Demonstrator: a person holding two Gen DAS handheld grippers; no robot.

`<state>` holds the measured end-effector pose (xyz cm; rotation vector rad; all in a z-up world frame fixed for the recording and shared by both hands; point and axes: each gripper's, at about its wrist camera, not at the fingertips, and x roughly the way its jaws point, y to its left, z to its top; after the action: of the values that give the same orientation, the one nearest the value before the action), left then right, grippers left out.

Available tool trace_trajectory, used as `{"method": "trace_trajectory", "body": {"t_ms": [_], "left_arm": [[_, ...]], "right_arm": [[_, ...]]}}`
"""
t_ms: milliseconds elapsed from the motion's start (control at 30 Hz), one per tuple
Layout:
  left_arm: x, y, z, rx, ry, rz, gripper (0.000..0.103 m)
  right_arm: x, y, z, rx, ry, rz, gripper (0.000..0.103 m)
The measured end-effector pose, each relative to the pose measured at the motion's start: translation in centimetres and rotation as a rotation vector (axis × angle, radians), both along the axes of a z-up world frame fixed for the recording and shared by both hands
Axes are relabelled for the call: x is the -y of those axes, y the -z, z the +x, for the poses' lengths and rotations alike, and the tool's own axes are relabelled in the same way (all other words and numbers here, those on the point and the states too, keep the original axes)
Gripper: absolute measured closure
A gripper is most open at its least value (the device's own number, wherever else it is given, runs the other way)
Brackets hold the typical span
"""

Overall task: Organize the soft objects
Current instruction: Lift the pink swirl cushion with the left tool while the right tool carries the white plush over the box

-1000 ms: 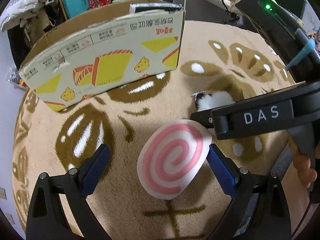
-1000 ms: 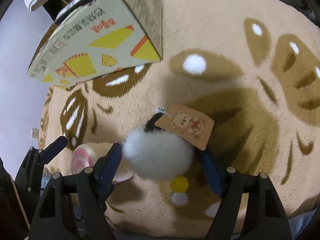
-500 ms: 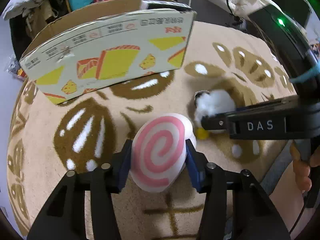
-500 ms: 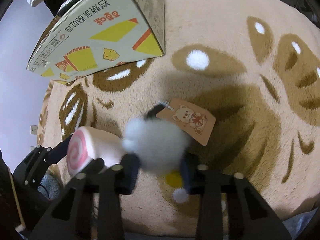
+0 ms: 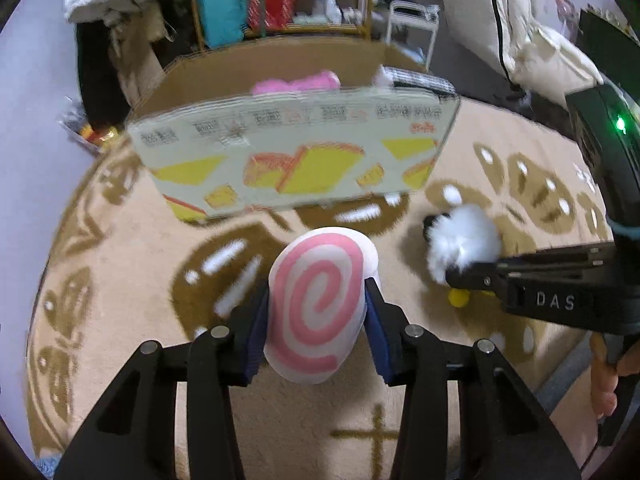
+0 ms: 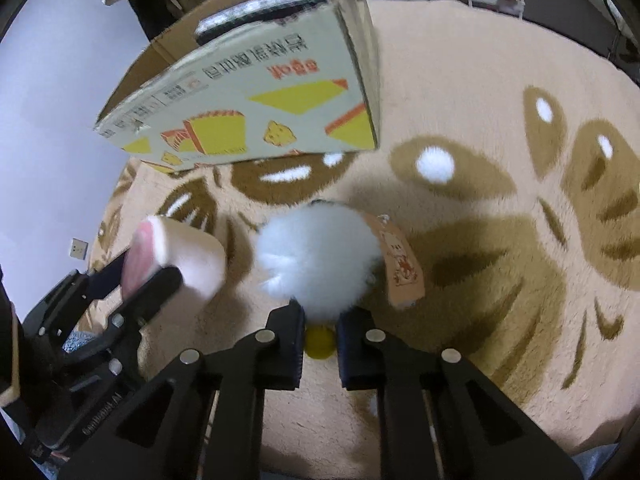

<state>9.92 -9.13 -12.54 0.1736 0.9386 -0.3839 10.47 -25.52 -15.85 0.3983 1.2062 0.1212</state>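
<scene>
My left gripper (image 5: 316, 324) is shut on a white plush roll with a pink spiral (image 5: 316, 308) and holds it above the rug; the roll also shows in the right wrist view (image 6: 180, 256). My right gripper (image 6: 320, 328) is shut on a white fluffy pom-pom toy (image 6: 316, 256) with a yellow ball and a tan bear tag (image 6: 402, 268); the toy shows in the left wrist view (image 5: 460, 242) too. An open cardboard box (image 5: 296, 156) with yellow cake prints stands ahead, with a pink plush (image 5: 296, 83) inside it.
A beige rug with brown paw prints (image 6: 500, 184) covers the floor. Shelves with teal and red bags (image 5: 256, 4), a white stool (image 5: 412, 20) and white bedding (image 5: 532, 32) stand behind the box. A grey wall (image 6: 52, 120) is at the left.
Both grippers closed on their toys and lifted them off the rug. Both have moved up and toward the box, whose inside now shows.
</scene>
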Motion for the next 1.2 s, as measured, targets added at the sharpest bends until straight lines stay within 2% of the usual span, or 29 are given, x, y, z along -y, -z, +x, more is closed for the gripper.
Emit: {"method": "trace_trajectory", "body": {"t_ms": [100, 400, 633, 900, 1200], "left_arm": [[-0.7, -1.1, -0.1, 0.047, -0.029, -0.017, 0.061], [-2.5, -5.3, -1.4, 0.282, -0.126, -0.001, 0.061], [-4.0, -7.3, -0.5, 0.357, -0.199, -0.030, 0.061], [-4.8, -9.3, 1.1, 0.434, -0.227, -0.037, 0.060], [-4.8, -11.5, 3.5, 0.517, -0.239, -0.036, 0.060]], "right_arm": [[-0.1, -1.7, -0.4, 0.098, 0.013, 0.001, 0.090], [-1.1, -6.5, -1.5, 0.385, 0.033, -0.060, 0.090], [-1.7, -9.3, -1.8, 0.565, 0.022, -0.097, 0.090], [-2.2, -11.5, -2.8, 0.671, 0.007, -0.125, 0.090], [-1.3, -13.5, -1.8, 0.755, 0.033, -0.122, 0.090]]}}
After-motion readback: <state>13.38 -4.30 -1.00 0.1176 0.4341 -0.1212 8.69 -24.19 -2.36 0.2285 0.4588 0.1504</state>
